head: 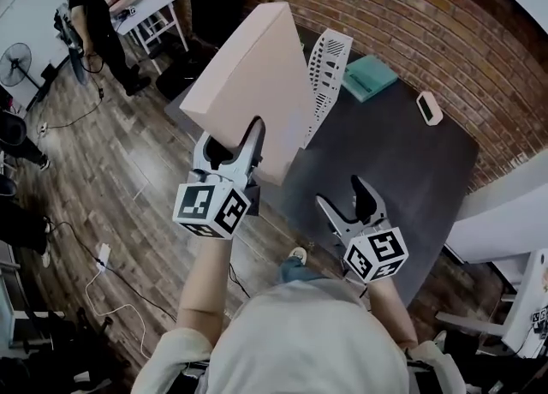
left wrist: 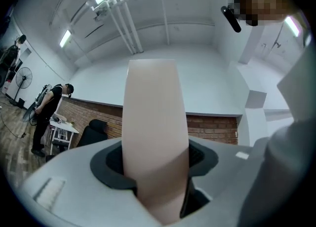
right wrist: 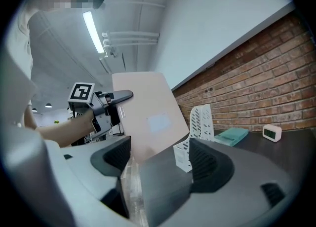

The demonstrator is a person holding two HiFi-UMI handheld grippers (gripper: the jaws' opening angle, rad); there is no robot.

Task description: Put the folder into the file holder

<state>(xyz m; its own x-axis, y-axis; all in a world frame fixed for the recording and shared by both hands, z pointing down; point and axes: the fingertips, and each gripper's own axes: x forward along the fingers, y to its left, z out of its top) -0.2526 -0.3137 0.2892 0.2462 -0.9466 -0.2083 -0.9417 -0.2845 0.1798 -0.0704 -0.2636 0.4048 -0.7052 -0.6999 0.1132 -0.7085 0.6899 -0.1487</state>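
My left gripper (head: 231, 140) is shut on the lower edge of a large pale pink folder (head: 253, 75), which it holds up in the air, tilted, over the table's left front corner. In the left gripper view the folder (left wrist: 153, 122) stands straight up between the jaws of the left gripper (left wrist: 155, 171). A white perforated file holder (head: 325, 75) stands upright on the dark table (head: 402, 170), just right of the folder's top. My right gripper (head: 342, 195) hovers open over the table's near edge, with nothing between its fingers. From the right gripper (right wrist: 160, 164) I see the folder (right wrist: 148, 117) and the file holder (right wrist: 197, 127).
A teal book (head: 370, 77) and a small white clock (head: 429, 108) lie on the table near the brick wall. A person (head: 94, 20) stands at the far left by a white table (head: 150, 7). A fan (head: 15, 65) and cables are on the wood floor.
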